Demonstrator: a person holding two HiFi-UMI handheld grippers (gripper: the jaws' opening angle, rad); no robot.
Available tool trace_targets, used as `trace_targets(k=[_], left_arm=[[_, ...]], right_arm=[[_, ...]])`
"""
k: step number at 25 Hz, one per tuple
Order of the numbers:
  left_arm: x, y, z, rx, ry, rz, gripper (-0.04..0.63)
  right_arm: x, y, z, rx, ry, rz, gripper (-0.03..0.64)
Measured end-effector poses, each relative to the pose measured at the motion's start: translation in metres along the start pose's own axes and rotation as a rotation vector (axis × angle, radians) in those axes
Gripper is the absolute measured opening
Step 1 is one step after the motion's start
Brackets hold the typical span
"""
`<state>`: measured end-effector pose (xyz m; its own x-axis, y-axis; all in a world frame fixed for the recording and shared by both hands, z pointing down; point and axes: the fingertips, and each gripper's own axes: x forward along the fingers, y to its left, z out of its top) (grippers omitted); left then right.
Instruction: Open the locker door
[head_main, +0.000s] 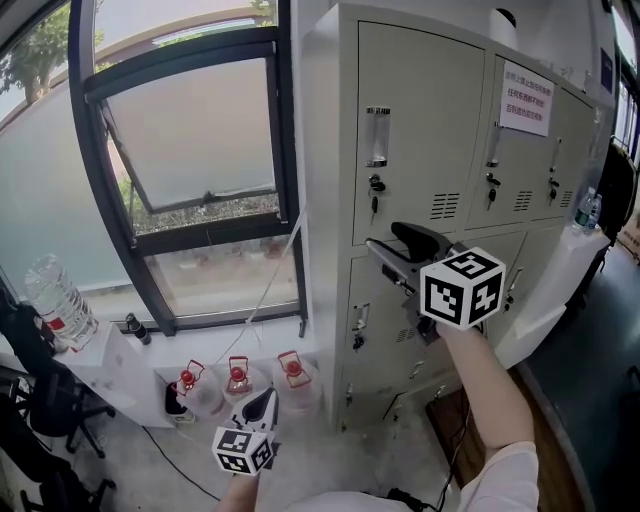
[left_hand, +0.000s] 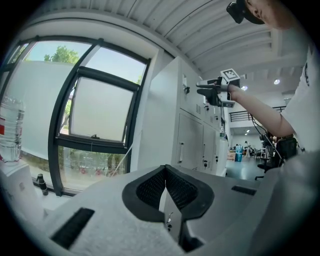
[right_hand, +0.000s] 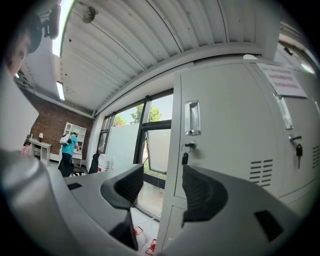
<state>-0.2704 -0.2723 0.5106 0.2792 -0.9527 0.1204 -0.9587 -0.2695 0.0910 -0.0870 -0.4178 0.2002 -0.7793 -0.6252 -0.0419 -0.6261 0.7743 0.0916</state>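
The grey locker bank fills the right of the head view. Its upper-left door (head_main: 420, 130) is closed, with a chrome handle (head_main: 377, 137) and below it a lock with a dangling key (head_main: 376, 186). My right gripper (head_main: 386, 238) is raised in front of this door, just below the lock, open with nothing between its fingers. In the right gripper view the handle (right_hand: 192, 118) and key (right_hand: 185, 157) sit above the gap of that gripper (right_hand: 162, 172). My left gripper (head_main: 266, 398) hangs low near the floor, shut and empty (left_hand: 165, 172).
A dark-framed window (head_main: 190, 150) is left of the lockers, its sash tilted open. Three red-capped jugs (head_main: 238, 380) stand on the floor below it. A large water bottle (head_main: 60, 300) rests on a white ledge. A paper notice (head_main: 524, 98) hangs on the neighbouring door.
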Motion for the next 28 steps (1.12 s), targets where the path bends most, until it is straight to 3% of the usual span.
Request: trace_targets(k=[15,20,28], left_arm=[[-0.006,0.009,-0.002,-0.007,0.001,0.0,0.005],[-0.012,0.014,-0.001,-0.02,-0.012,0.024,0.005],[-0.021,0.022,-0.005,-0.029,-0.009,0.05,0.005]], right_arm=[[0.057,-0.036,0.105,-0.071,-0.001,-0.07,0.215],[0.074,-0.051,0.111,-0.034,0.002,-0.098,0.215],[0.089,-0.051,0.104,0.026,0.011,-0.055,0.215]])
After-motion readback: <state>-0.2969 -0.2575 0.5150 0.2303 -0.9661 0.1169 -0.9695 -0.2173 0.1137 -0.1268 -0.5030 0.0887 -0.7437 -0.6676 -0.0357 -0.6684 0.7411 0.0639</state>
